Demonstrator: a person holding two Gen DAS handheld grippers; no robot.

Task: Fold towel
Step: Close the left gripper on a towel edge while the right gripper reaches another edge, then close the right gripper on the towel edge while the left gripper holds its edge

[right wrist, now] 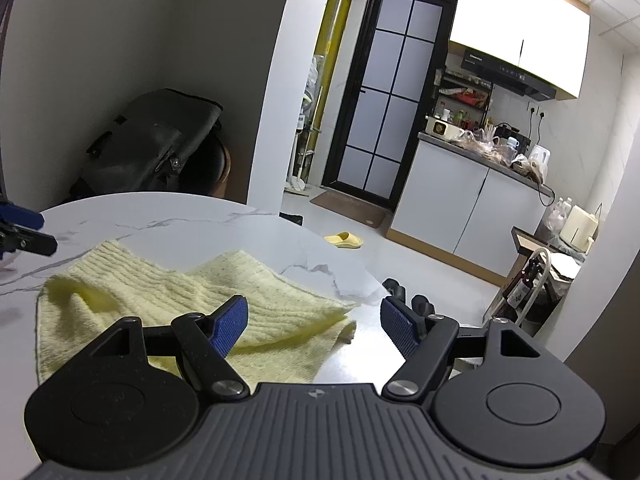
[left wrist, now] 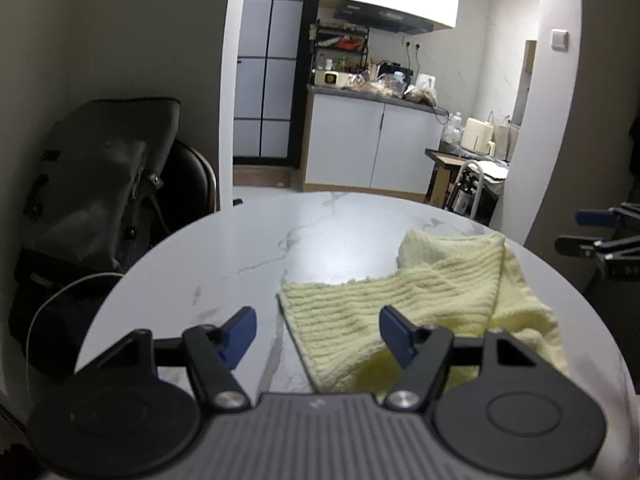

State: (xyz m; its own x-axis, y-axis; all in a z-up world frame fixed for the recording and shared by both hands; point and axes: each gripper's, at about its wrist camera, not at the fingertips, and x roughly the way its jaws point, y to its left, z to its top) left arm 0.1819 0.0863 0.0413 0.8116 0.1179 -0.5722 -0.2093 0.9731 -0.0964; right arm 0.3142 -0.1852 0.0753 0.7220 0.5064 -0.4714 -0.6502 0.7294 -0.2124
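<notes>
Left wrist view has my left gripper (left wrist: pixel 318 334) gaping over the near corner of the rumpled yellow towel (left wrist: pixel 420 300) on the marble table (left wrist: pixel 240 248), while my right gripper (right wrist: pixel 314 326) gapes above its other edge, gripping nothing.

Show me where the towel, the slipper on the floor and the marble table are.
towel (right wrist: pixel 168 296): right wrist view, ribbed middle.
slipper (right wrist: pixel 343 239): right wrist view, its top.
marble table (left wrist: pixel 224 256): left wrist view, bare top.
</notes>
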